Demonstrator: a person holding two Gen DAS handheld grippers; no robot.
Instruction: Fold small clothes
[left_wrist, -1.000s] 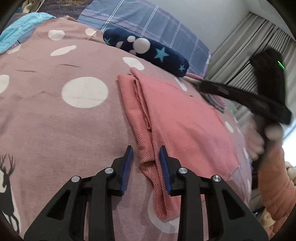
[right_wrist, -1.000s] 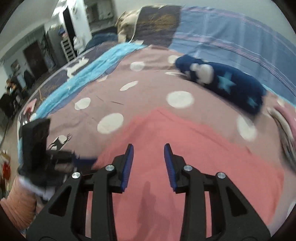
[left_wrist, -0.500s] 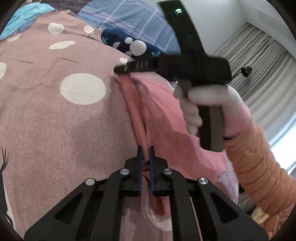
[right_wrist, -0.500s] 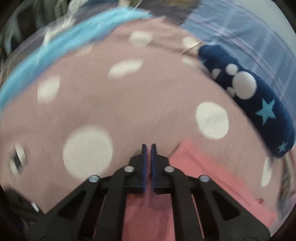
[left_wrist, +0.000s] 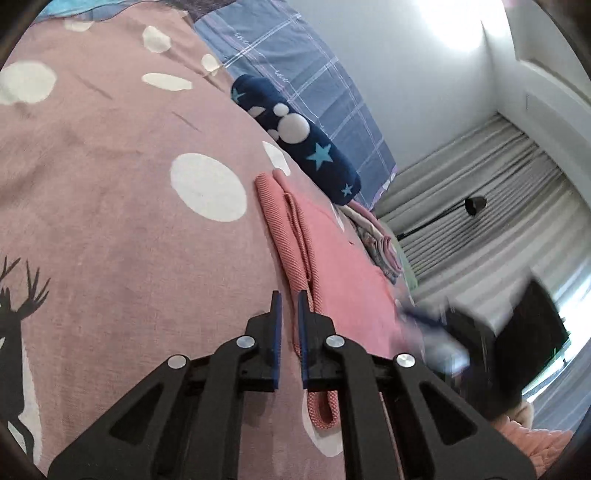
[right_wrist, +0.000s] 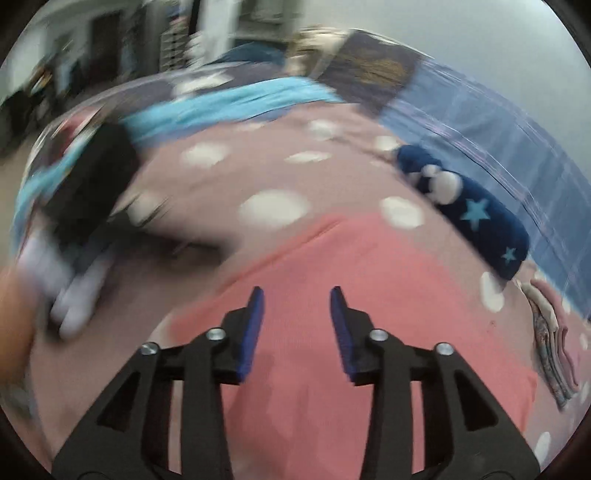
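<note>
**Item: pink garment, first fold laid, right tool letting go**

- **Pink garment** (left_wrist: 343, 266): lies flat on the bed cover (left_wrist: 129, 166), one long edge doubled over into a narrow ribbed band. Beside its far end sits a navy star-print roll (left_wrist: 299, 147); a small pile of folded clothes (left_wrist: 380, 240) is just past its far corner.
- **Left tool** (left_wrist: 288, 295): fingers all but together, only a thin slit between the blue pads. The doubled band runs along the right-hand finger and loops out below it. Whether cloth is actually pinched cannot be told from here.
- **Right tool** (right_wrist: 297, 291): pads apart and opening, nothing between them, pointing down at the open middle of the garment. Half a second ago it was closed at the garment's far corner; it has since let go and swung back across, hence the heavy blur.
- **Change noted:** both tools closed on the folded edge; the left remains closed, the right has released.
- **Reading for the task:** the lengthwise fold looks set. Likely next is a fresh hold for the cross fold. Risk: the loose band slipping open when it is lifted.
</note>
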